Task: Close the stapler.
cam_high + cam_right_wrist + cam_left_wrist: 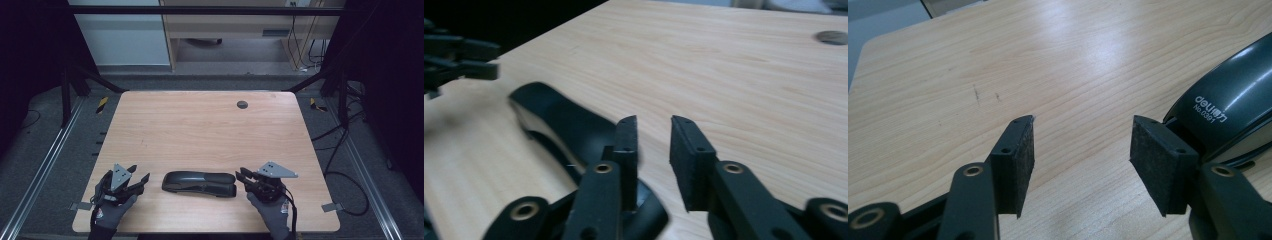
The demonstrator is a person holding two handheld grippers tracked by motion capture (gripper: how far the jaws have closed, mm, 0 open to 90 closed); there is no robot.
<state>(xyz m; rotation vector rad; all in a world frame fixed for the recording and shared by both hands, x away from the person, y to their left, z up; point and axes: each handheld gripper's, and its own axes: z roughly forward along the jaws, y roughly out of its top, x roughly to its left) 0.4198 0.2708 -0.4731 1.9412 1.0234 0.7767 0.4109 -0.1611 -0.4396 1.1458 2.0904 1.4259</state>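
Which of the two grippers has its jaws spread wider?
The left gripper: a wide gap of bare table shows between its jaws; the right gripper shows a narrow slit.

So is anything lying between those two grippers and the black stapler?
Nothing visible. The stapler lies alone on the table, with the left hand-held gripper just off one end and the right hand-held gripper at the other, both open.

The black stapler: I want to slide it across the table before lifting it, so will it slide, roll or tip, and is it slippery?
The black stapler lies long and low on the wooden table, so it would probably slide rather than roll or tip. Its glossy curved top looks smooth, so pads might slip there. It looks rigid and likely fairly heavy for its size.
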